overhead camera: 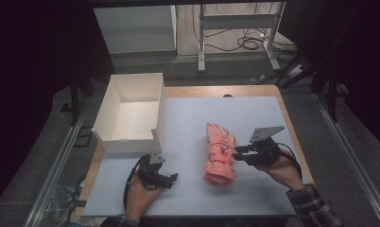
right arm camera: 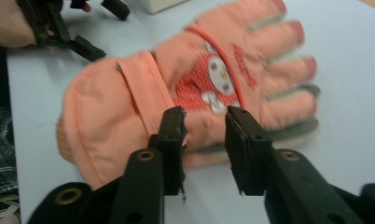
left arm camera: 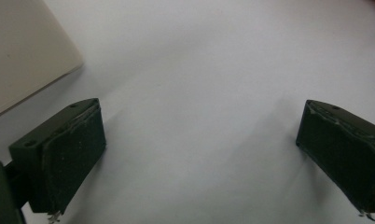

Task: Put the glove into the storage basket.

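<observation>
The counter (overhead camera: 188,137) carries a pale sheet across most of its top, giving both hands a bare, even surface to work on. On its far left corner sits an open white box (overhead camera: 131,113), empty inside and within easy reach, which looks like the likely place for whatever gets picked up. A little right of the middle lies a pink glove (overhead camera: 220,153), flat on the sheet with its fingers pointing away from the person and its cuff toward them, so the padded edge faces the right hand. The right gripper (overhead camera: 240,152) comes in low from that side; in the right gripper view its jaws stand partly open, close against the glove's near edge, with nothing clearly pinched between them yet, a stance that suits nipping the thick side seam rather than the flat palm. The left gripper (overhead camera: 171,178) rests near the front of the counter, just in front of the box and apart from the glove, its jaws spread wide over bare sheet and holding nothing, seemingly kept out of the way.
</observation>
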